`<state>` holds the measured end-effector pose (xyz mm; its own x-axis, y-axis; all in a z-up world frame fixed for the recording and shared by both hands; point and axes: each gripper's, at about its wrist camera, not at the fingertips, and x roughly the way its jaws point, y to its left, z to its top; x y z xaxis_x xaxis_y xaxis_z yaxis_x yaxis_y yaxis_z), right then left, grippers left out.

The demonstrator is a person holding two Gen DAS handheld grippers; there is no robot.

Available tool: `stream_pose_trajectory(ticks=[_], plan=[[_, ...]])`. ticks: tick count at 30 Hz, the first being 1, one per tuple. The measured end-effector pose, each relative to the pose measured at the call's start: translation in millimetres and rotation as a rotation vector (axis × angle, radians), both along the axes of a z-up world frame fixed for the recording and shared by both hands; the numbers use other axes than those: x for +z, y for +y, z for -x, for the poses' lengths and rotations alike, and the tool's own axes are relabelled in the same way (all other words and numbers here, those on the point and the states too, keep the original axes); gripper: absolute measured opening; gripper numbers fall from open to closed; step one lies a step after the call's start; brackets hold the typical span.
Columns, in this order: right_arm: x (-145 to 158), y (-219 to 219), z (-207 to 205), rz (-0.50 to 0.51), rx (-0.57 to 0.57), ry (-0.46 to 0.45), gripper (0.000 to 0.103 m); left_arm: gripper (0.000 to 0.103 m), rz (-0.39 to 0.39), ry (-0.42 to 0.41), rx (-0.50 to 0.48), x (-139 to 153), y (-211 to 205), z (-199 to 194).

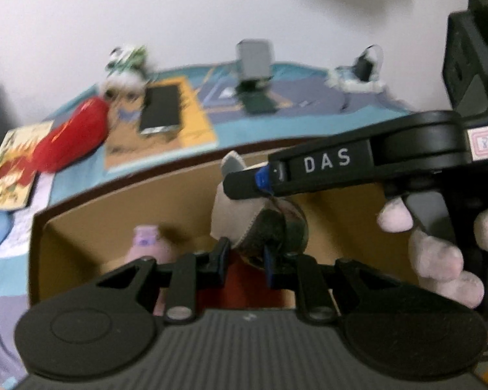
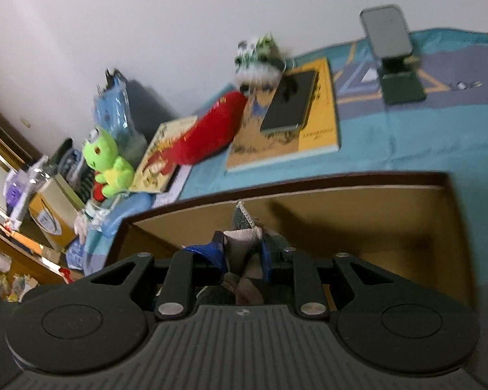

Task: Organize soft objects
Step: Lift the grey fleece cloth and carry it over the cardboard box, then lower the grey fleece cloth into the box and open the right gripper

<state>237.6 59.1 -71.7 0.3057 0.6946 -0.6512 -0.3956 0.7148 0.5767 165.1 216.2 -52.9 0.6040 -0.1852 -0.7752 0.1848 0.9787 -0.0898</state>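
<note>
Plush toy (image 1: 244, 217) hangs over the box (image 1: 120, 204), pinched by both grippers.

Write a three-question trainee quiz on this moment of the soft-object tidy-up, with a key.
1. True or false: both grippers grip the same grey and dark soft toy above the cardboard box.
2. Which thing lies on top of the yellow book? A) a dark phone B) a green frog plush C) a red cushion
3. Fill in: already inside the box, at its left, sits a pale ____ soft item.

Key:
1. True: the left gripper pinches its lower part, the right gripper its upper part.
2. A: the dark phone.
3. Pink.
</note>
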Motion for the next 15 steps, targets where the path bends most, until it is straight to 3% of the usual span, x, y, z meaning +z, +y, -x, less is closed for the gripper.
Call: stream_pose_trajectory(ticks=[6, 8, 13, 15], plan=[[-18.7, 26.2, -5.5, 0.021, 0.015, 0.068, 0.01, 0.023, -0.024, 0.099, 0.098, -22.6, 29.8, -11.3], [-22.3, 28.4, -7.9, 0.02, 0.005, 0.084, 0.01, 0.043, -0.031, 0.097, 0.114, -22.2, 36.4, -7.3], [-19.7, 26.9, -10.6, 0.019, -0.016, 0.081, 0.011, 0.059, -0.018, 0.069, 0.141, -16.9, 47.4, -0.4], [-16.3, 23.2, -10.8, 0.023, -0.023, 0.075, 0.011, 0.06, -0.021, 0.046, 0.151, -11.1, 47.2, 3.0]])
